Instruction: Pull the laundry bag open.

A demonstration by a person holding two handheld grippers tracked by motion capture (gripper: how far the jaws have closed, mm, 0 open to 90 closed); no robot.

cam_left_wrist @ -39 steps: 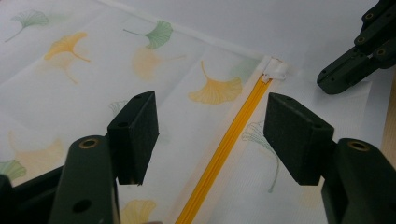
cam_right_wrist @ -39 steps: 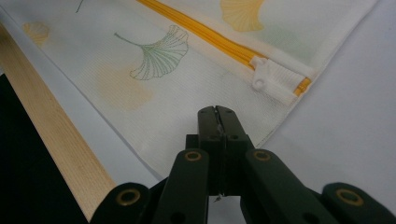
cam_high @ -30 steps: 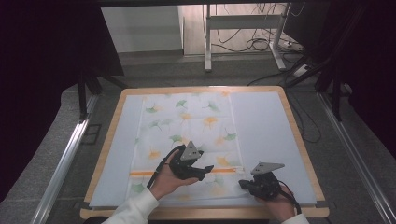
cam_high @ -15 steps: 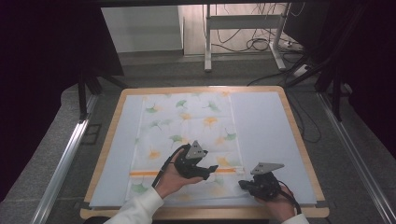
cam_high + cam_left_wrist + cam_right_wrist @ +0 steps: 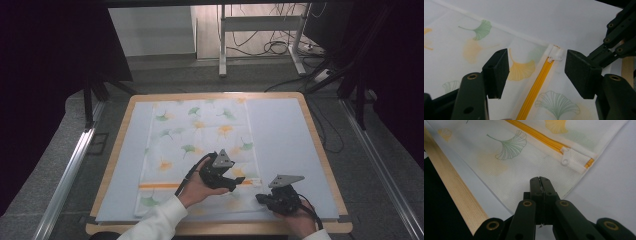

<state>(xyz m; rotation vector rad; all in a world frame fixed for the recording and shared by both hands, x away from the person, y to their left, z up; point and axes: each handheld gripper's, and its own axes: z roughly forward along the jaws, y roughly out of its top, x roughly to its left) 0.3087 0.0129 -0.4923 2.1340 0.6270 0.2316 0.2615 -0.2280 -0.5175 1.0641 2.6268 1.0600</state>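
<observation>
A white mesh zipper bag (image 5: pixel 200 150) printed with green and yellow ginkgo leaves lay flat on the pale blue mat (image 5: pixel 285 135) covering the wood-edged table (image 5: pixel 320 150), occupying the middle of the mat with its long side running away from the person. An orange-yellow zipper (image 5: pixel 537 86) crossed the bag near its close end. In the left gripper view the white zipper pull (image 5: pixel 555 55) sat at the end of the zipper, against the bag's white-taped side edge. The left gripper (image 5: pixel 227 181) was held over the bag at that zipper line, near the bag's right edge in the high view. Its jaws stood wide apart and nothing was gripped; in its own view the two black pads (image 5: pixel 497 71) flanked the zipper and pull from above, and whether they touched the fabric could not be told. The right gripper (image 5: pixel 540 185) sat at the bag's near right corner, close to the table's front edge. Its jaws were closed fully together, with the tips resting on or at the corner of the mesh. A pinch of fabric between them could not be confirmed from its own view. The zipper pull lay just beyond the right gripper's tips, with the zipper's end (image 5: pixel 589 162) showing past the white end tab (image 5: pixel 577 160). In the high view the right gripper (image 5: pixel 267 199) sat just to the right of the left one, the two near but apart.
</observation>
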